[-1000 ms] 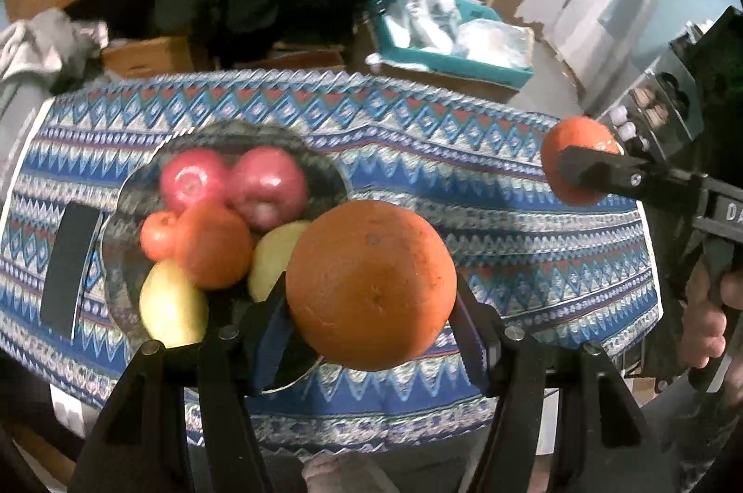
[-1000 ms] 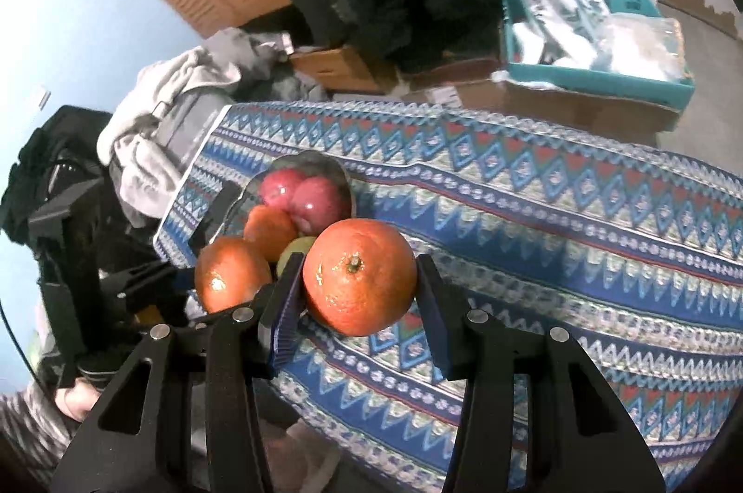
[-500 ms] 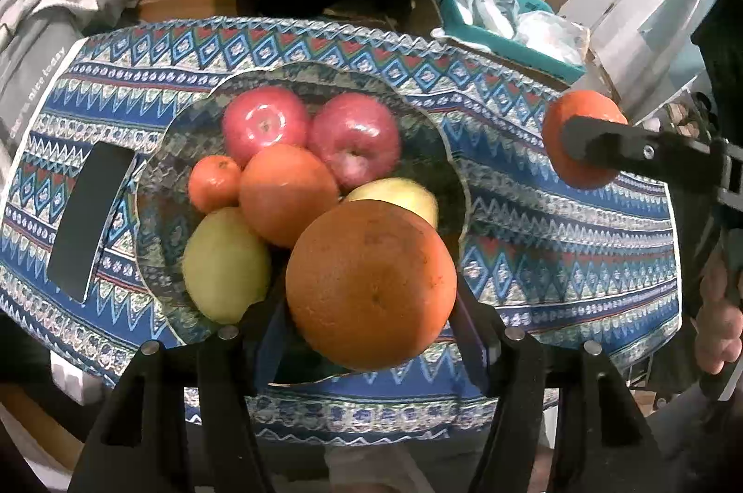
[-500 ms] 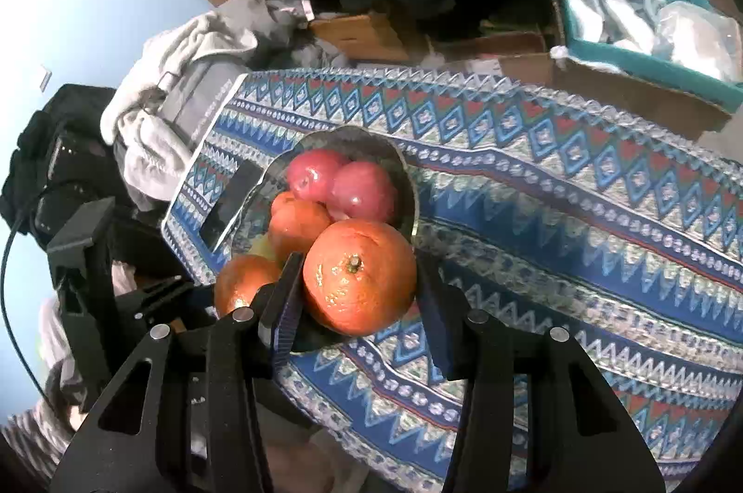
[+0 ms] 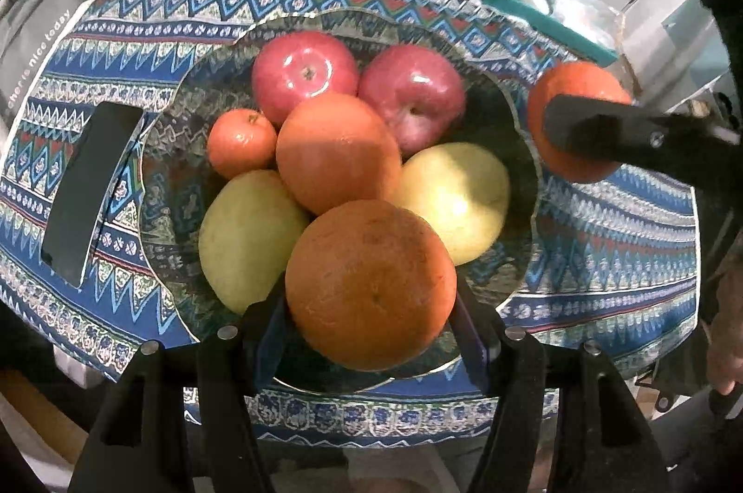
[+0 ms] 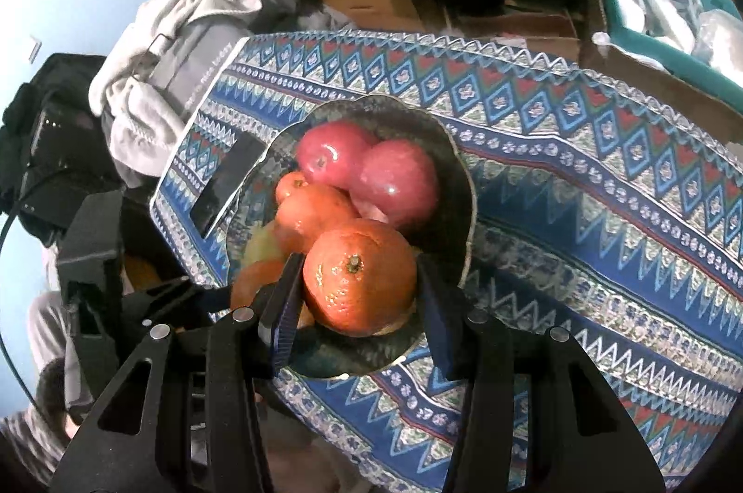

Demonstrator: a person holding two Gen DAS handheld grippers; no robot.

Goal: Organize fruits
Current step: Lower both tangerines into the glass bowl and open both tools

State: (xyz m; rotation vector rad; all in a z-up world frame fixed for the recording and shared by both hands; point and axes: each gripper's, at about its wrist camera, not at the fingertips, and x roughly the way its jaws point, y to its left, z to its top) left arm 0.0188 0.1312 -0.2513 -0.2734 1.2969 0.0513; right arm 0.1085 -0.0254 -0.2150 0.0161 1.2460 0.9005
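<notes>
Orange dominates both views: the left gripper (image 5: 371,316) is clenched on a large, round, dimpled orange (image 5: 370,284) at the lower centre of the left wrist frame, held over the near rim of the scalloped, dark glass bowl (image 5: 185,112), and the right gripper (image 6: 357,307) is clamped on a smaller, glossy tangerine with a stem button (image 6: 360,273), which in the right wrist frame hangs over the bowl's near side. In the left wrist frame that same tangerine appears at the right edge, level with the bowl's rim. The bowl sits on a blue, zigzag-patterned tablecloth (image 5: 603,242) and already holds two red apples (image 5: 306,75), a bare medium orange (image 5: 338,151), a small mandarin (image 5: 241,142) and two yellow-green pears (image 5: 248,237). A flat black phone (image 5: 90,186) lies on the cloth just left of the bowl. I would judge the task to be nearly finished: no loose fruit shows on the cloth, and only the two carried pieces remain to be set down. Free room looks scarce, so both will probably have to rest on top of the pile, where they could roll.
</notes>
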